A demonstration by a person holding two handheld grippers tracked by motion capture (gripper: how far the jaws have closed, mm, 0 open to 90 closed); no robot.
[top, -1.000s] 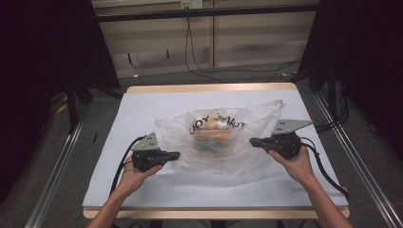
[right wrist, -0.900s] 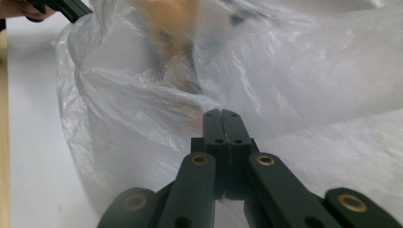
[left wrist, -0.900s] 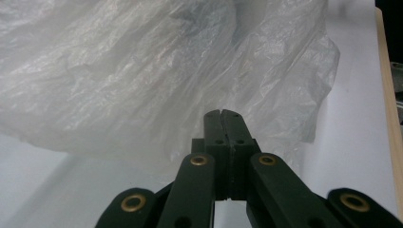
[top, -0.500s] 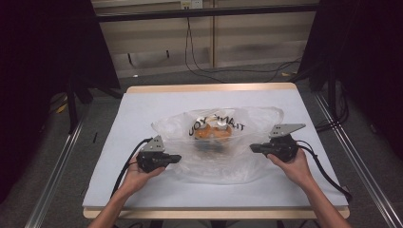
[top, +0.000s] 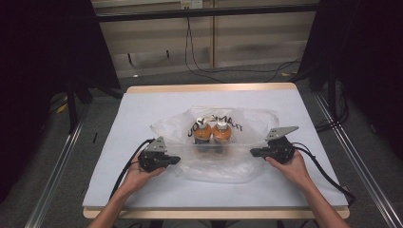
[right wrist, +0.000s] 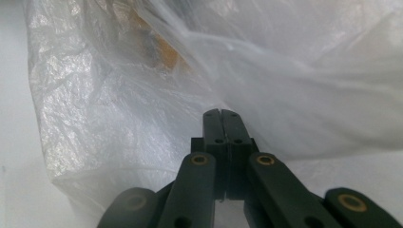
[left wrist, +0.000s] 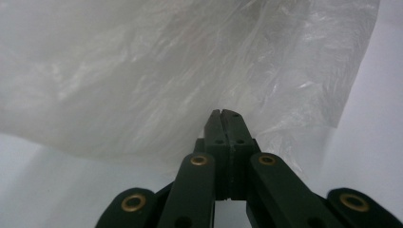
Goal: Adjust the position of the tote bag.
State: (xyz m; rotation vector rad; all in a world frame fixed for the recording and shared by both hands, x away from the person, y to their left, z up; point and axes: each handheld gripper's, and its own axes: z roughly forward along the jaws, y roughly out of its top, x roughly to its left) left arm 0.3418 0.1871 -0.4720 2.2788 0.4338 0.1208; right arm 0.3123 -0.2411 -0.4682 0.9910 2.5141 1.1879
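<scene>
A thin, see-through plastic bag [top: 237,164] with black print lies in the middle of the white table [top: 142,109]. Inside it two orange bottles [top: 203,132] [top: 222,131] with pale caps stand side by side. My left gripper [top: 177,160] is at the bag's near left edge and its jaws are shut on the film. My right gripper [top: 253,152] is shut on the near right edge. The film runs taut between them. In the left gripper view the closed tips [left wrist: 222,113] meet crinkled bag [left wrist: 142,71]. In the right gripper view the closed tips [right wrist: 221,112] pinch a fold, with an orange bottle [right wrist: 166,54] blurred behind the film.
The table has a wooden rim [top: 209,87] and metal rails [top: 57,171] run along both sides. Black cables [top: 328,175] trail from each gripper toward the near edge. Dark curtains stand at left and right, and a wall with hanging wires [top: 190,52] is at the back.
Both hands have come down and toward the near edge with the bag. The bag has sunk and spread flatter on the table.
</scene>
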